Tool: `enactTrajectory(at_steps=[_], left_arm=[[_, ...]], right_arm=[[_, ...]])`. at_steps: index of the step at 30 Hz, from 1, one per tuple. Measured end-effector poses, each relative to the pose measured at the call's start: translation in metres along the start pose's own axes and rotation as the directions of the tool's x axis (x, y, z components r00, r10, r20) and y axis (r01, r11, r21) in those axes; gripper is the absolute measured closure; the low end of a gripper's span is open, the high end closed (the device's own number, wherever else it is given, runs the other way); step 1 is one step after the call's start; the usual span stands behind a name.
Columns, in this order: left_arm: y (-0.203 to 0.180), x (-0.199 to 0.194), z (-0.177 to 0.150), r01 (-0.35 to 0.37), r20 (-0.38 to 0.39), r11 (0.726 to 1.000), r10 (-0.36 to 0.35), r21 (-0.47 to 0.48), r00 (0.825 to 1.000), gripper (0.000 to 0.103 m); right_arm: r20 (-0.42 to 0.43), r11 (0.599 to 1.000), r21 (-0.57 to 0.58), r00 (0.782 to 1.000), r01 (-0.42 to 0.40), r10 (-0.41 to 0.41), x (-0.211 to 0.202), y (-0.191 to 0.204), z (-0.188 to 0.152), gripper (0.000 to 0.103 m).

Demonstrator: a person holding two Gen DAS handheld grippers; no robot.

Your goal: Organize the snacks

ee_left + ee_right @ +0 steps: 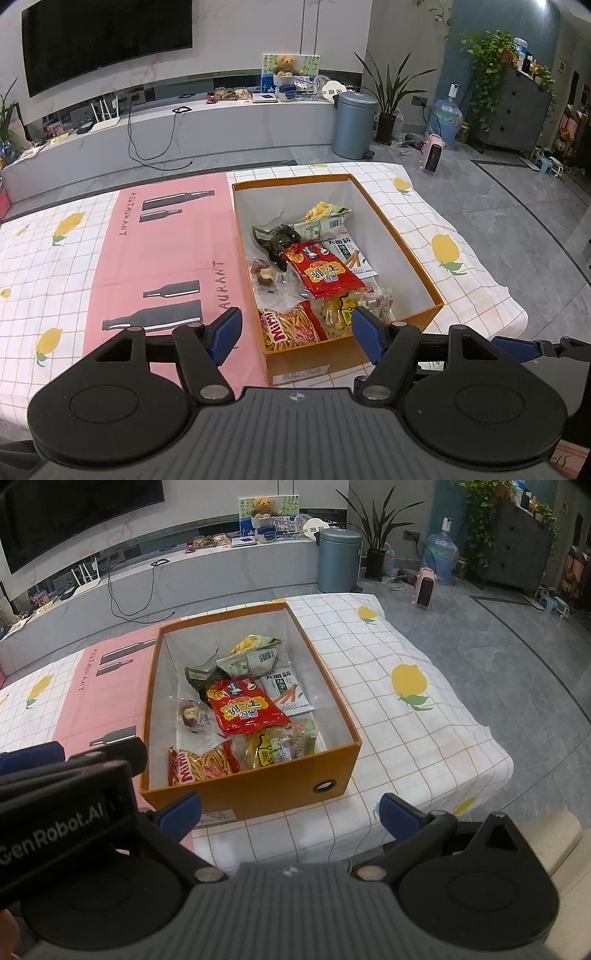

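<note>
Orange box (258,790) open-topped — snack packets (243,709) crowd its floor (far end bare).

Table (424,221) wore white checked cloth (406,716) with yellow lemons. Pink mat (162,251) lay on left. Orange box (258,786) sat on top.

A dark television (107,40) fills the upper left. A teddy bear (285,63) sits on the long white ledge (229,122) at top centre. Right of it stand a grey bin (352,125), a potted plant (388,96) and a water jug (446,120).
</note>
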State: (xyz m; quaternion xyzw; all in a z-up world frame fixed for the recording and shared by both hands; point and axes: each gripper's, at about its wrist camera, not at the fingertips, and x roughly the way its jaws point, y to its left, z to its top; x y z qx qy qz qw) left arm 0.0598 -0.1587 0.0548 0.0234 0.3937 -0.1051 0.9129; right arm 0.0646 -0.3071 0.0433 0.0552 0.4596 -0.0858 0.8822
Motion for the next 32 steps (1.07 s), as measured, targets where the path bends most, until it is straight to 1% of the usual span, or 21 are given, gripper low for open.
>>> enactTrajectory(at_steps=[12, 18, 32], left_arm=[[0.0027, -0.0015, -0.0009, -0.001, 0.023, 1.000, 0.001, 0.002, 1.000, 0.023], [0.0029, -0.0021, -0.0015, 0.002, 0.020, 1.000, -0.002, -0.004, 1.000, 0.023], [0.0040, -0.0026, -0.0029, 0.010, 0.017, 1.000, -0.010, -0.012, 1.000, 0.023]], right_arm=[[0.003, 1.000, -0.005, 1.000, 0.001, -0.001, -0.0010, 0.0030, 0.0007, 0.003], [-0.001, 1.000, -0.002, 1.000, -0.016, 0.016, -0.0004, 0.0044, 0.0006, 0.003], [-0.004, 1.000, -0.006, 1.000, -0.014, 0.013, 0.0006, 0.0057, 0.0003, 0.003]])
